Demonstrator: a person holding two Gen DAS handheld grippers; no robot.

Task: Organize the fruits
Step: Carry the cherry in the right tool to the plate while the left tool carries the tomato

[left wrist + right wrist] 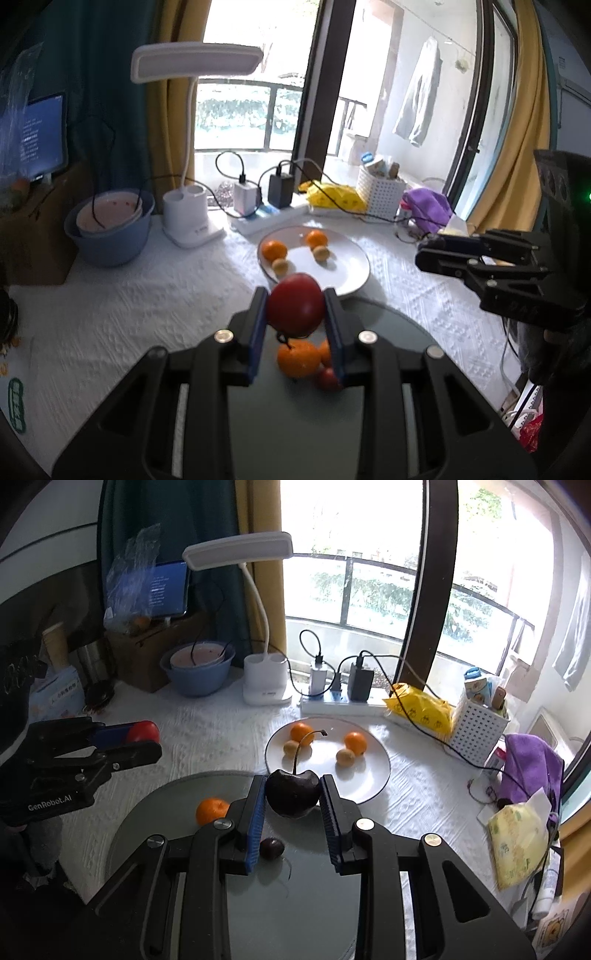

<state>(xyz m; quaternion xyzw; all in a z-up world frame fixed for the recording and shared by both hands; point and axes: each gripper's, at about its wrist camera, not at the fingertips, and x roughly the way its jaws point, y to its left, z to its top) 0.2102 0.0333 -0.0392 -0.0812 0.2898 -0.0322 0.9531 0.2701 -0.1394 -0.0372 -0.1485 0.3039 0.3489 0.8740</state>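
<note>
My left gripper [295, 304] is shut on a red cherry tomato [295, 302], held above a grey round plate [288, 424]; it also shows in the right wrist view [142, 736]. An orange [297, 356] and a small red fruit [328, 379] lie on that plate below it. My right gripper [293, 794] is shut on a dark cherry [293, 793] with a long stem, above the grey plate [155, 812], where an orange [211, 810] and another dark cherry [271, 847] lie. A white plate [369, 775] beyond holds two oranges and two small yellow fruits.
At the back stand a white desk lamp [266, 686], a blue bowl [199, 675], a power strip with chargers [340, 701], a yellow bag [417, 707] and a white basket [476, 727]. A purple cloth [532, 764] lies at the right.
</note>
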